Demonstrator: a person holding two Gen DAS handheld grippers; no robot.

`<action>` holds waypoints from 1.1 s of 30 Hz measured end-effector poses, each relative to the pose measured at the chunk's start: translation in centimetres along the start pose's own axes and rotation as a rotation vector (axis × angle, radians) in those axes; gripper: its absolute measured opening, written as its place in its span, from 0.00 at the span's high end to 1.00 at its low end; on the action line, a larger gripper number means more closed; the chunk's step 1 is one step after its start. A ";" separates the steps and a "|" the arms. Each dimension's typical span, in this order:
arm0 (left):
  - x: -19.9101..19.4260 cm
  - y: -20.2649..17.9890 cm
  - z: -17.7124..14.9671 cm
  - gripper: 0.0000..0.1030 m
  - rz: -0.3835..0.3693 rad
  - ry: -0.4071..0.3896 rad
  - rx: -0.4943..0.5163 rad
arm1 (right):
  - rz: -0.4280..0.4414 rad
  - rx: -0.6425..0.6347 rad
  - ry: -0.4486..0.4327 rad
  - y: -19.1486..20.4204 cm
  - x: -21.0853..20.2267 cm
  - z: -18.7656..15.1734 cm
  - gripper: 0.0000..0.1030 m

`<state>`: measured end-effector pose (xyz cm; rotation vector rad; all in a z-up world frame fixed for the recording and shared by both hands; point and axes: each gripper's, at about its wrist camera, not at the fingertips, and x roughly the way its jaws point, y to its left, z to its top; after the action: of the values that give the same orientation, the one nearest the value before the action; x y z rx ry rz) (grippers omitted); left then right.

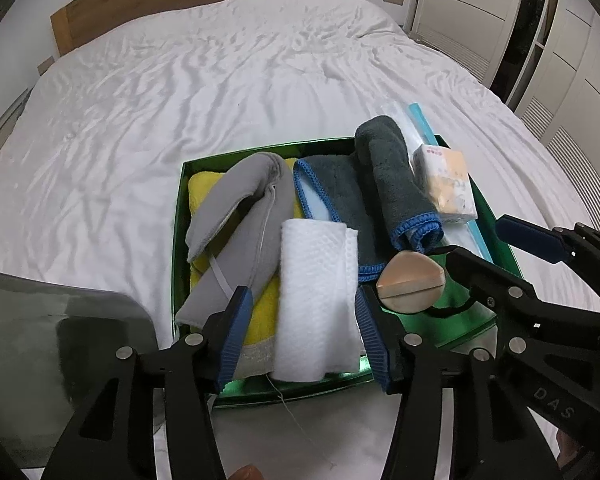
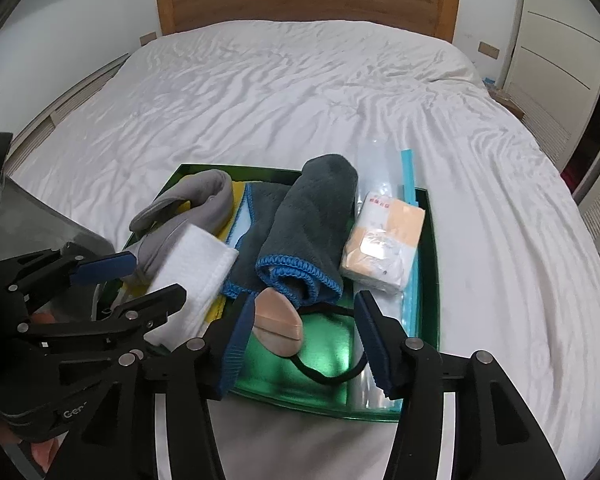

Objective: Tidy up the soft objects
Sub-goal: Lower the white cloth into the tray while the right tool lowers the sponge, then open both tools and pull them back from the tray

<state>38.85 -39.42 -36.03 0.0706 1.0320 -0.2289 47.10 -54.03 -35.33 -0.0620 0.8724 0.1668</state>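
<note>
Both grippers, left (image 1: 296,332) and right (image 2: 300,340), hang half-open, empty, over the green tray's (image 2: 430,240) near edge.
Only the left view shows the white cloth's (image 1: 316,304) whole length.

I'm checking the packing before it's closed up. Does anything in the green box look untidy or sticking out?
Yes. The dark towel and clear bag poke past the box far rim, and the grey pillow hangs over its left edge.

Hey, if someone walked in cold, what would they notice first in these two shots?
A shiny green tray sits on the rumpled white bed, crammed with soft things. A dark grey towel lies at its centre, a folded white cloth nearer the cameras, with both grippers open over the near edge.
</note>
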 end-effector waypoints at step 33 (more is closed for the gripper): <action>-15.9 -0.9 -7.8 0.41 0.013 -0.060 0.049 | -0.137 0.004 -0.057 4.6 -16.6 -5.5 0.32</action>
<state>24.28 -36.57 -26.40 0.1139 0.9659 -0.2431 31.70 -52.19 -26.08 -0.1125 0.8086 0.0380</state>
